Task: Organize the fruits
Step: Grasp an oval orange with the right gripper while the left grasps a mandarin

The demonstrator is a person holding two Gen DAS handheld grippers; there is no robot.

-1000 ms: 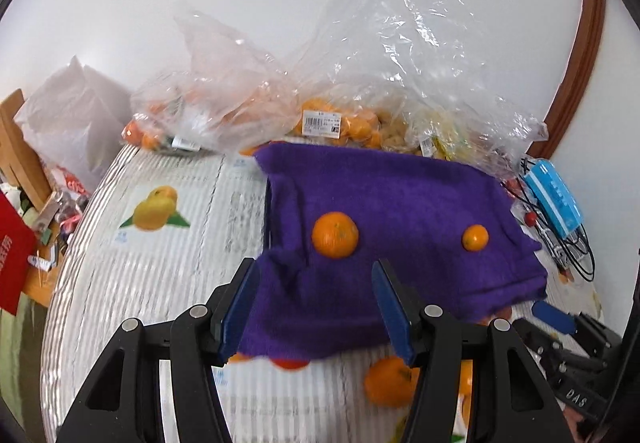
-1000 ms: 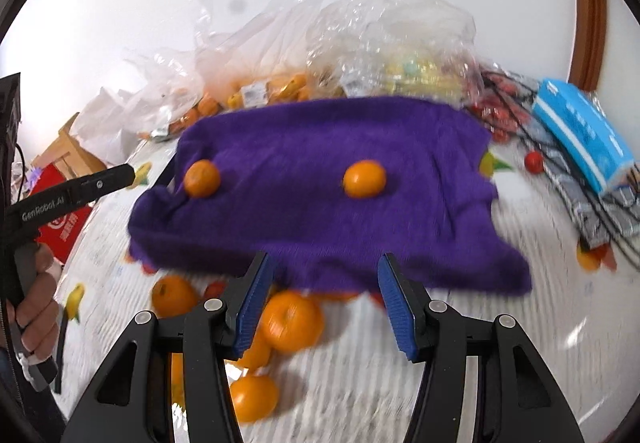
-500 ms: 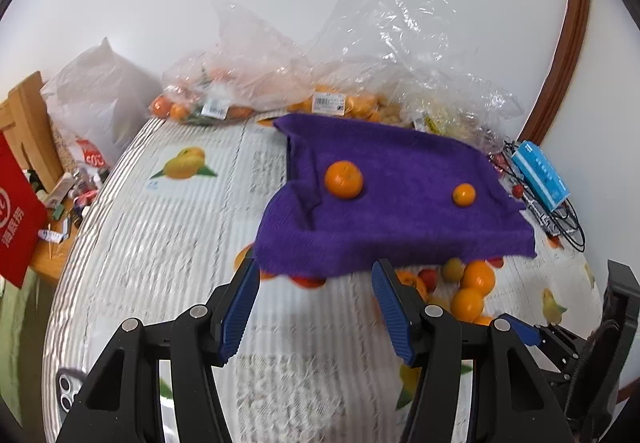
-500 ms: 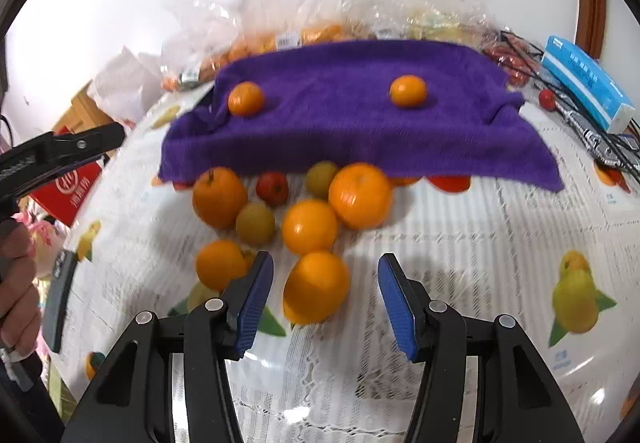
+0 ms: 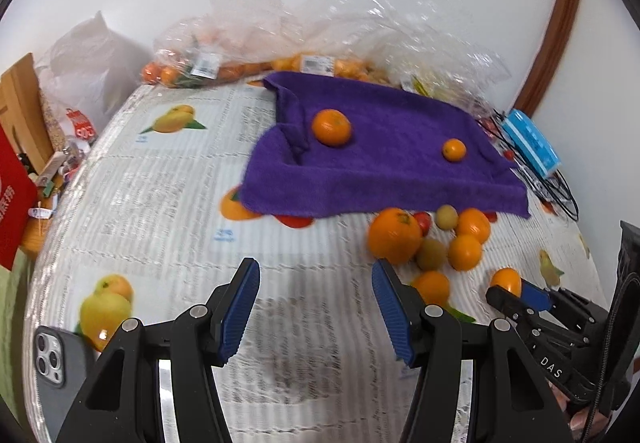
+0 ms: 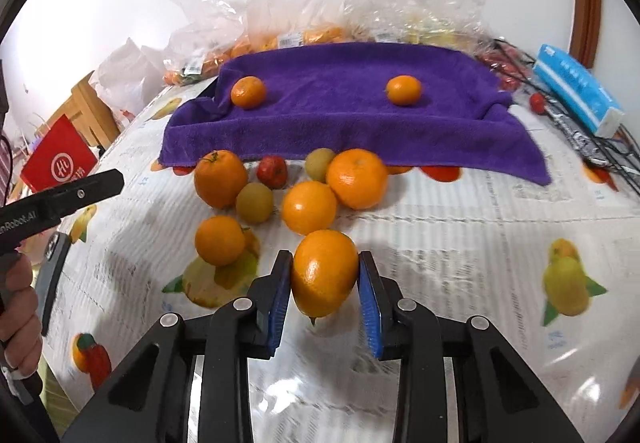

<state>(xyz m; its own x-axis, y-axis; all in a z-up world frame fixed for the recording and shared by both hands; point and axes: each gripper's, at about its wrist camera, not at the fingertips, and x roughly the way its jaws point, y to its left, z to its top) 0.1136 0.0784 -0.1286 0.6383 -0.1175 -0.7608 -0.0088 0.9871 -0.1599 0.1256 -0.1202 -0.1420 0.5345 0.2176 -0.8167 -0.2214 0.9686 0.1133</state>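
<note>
My right gripper [image 6: 324,257] is closing its jaws, and its blue pads press both sides of an orange [image 6: 324,275] at the near edge of a fruit pile. Behind it lie several oranges [image 6: 310,207], two greenish fruits [image 6: 254,203] and a small red one [image 6: 272,171] on the printed tablecloth. A purple towel [image 6: 340,115] farther back carries two small oranges [image 6: 248,92]. My left gripper [image 5: 314,265] stands open over bare tablecloth, nothing between its fingers, left of the pile [image 5: 394,235]. In the left wrist view the right gripper [image 5: 516,289] shows with the orange [image 5: 506,280].
Clear plastic bags of fruit [image 6: 312,15] line the wall behind the towel. A blue tissue pack [image 6: 576,91] rests on a wire rack [image 6: 600,151] at the right. A phone [image 5: 60,367] lies at the near left edge. A hand [image 6: 16,303] holds the left tool.
Both grippers have drawn back from the towel toward the near side of the table, bringing the fruit pile into view. The right jaws have closed onto the nearest orange. The left jaws stay equally wide.
</note>
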